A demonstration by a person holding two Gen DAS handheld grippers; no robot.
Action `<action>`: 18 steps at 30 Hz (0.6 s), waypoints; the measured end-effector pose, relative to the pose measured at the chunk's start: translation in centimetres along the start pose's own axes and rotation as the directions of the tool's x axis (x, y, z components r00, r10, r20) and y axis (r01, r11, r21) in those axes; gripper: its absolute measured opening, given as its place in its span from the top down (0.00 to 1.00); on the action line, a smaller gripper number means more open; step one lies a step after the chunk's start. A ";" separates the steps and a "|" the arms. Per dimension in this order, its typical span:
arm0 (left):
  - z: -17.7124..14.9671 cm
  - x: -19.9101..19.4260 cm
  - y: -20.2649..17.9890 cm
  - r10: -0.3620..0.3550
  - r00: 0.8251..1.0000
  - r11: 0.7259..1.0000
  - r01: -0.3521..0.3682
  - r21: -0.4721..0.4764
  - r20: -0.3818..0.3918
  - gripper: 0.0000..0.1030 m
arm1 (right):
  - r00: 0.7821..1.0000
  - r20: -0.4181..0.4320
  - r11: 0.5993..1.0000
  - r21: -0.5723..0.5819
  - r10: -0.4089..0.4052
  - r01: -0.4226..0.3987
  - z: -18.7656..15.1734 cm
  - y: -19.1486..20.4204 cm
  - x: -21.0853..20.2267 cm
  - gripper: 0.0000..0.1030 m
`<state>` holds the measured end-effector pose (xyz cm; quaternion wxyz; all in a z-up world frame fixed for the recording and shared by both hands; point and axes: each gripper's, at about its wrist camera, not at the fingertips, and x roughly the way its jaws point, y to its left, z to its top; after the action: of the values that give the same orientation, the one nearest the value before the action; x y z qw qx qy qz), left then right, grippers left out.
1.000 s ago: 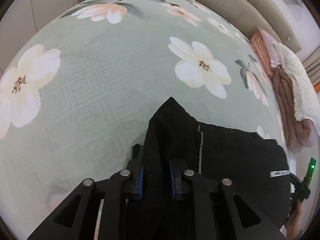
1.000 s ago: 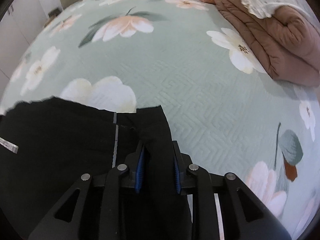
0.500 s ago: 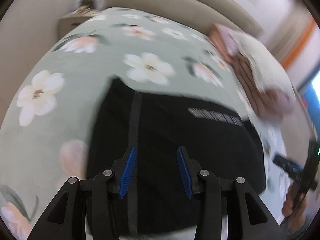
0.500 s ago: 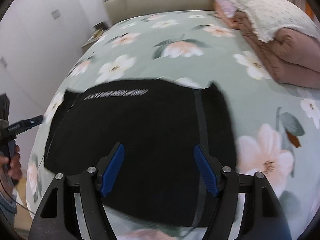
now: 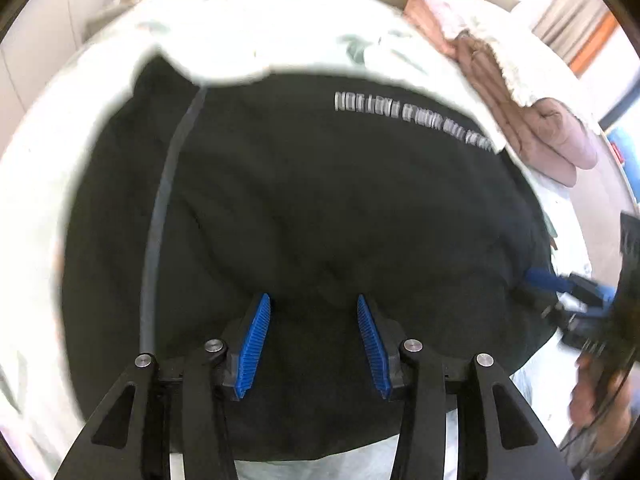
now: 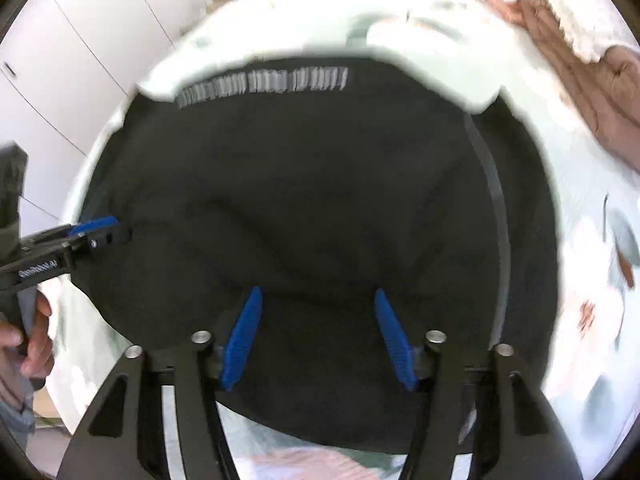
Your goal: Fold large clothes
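A large black garment [image 5: 320, 200] lies folded flat on the bed, with white lettering [image 5: 412, 118] near its far edge and a grey stripe [image 5: 160, 216] down its left side. My left gripper [image 5: 312, 298] hovers above its near part, jaws opening, nothing between the blue pads. In the right wrist view the same garment [image 6: 320, 200] fills the middle. My right gripper [image 6: 318, 291] hangs over it, jaws closing from wide, nothing between them. Each gripper also shows in the other's view: the right gripper [image 5: 560, 292] at the garment's right edge, the left gripper [image 6: 96, 226] at its left edge.
The pale green floral bedspread [image 5: 280, 32] surrounds the garment. A brown quilt with a cream pillow [image 5: 540, 120] is piled at the bed's far right. White wardrobe doors [image 6: 80, 40] stand to the left. A person's hand [image 6: 32, 344] holds the left gripper.
Both grippers let go of the black cloth they pinched, opened, and drew back and upward. The garment now lies flat, with its lettered edge in view.
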<state>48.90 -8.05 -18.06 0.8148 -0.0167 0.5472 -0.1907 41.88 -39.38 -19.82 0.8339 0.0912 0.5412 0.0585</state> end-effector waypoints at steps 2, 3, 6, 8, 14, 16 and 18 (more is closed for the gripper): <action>1.7 -2.0 1.1 0.043 0.996 0.999 -0.043 -0.003 0.072 0.53 | 0.996 0.069 0.998 0.029 -0.051 0.049 1.7 -1.9 -1.6 0.41; 2.7 -2.4 2.0 0.055 0.994 0.998 -0.053 -0.023 0.094 0.53 | 0.992 0.095 0.995 0.055 -0.089 0.084 2.9 -3.3 -1.8 0.41; 5.4 -1.4 5.0 0.090 0.991 0.992 -0.080 -0.100 0.098 0.52 | 0.981 0.118 0.979 0.151 -0.153 0.135 5.6 -7.7 -0.1 0.41; 6.1 0.7 6.6 0.104 0.993 0.986 -0.095 -0.134 0.060 0.52 | 0.982 0.083 0.964 0.220 -0.168 0.147 6.7 -10.2 2.9 0.41; 6.3 4.7 9.7 0.073 0.997 0.976 -0.070 -0.208 0.006 0.52 | 0.997 0.020 0.959 0.276 -0.072 0.064 6.4 -12.3 8.4 0.41; 6.4 4.9 9.5 0.091 0.996 0.978 -0.087 -0.192 0.012 0.52 | 0.996 0.019 0.963 0.260 -0.085 0.077 6.3 -12.0 8.5 0.41; 6.6 4.5 8.8 0.108 0.994 0.981 -0.103 -0.165 0.020 0.52 | 0.997 0.017 0.961 0.266 -0.080 0.072 6.6 -12.1 8.3 0.42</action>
<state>58.83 -2.58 -21.47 0.8275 -0.0573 0.5492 -0.1015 51.29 -50.19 -27.19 0.8233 0.1818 0.5355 -0.0475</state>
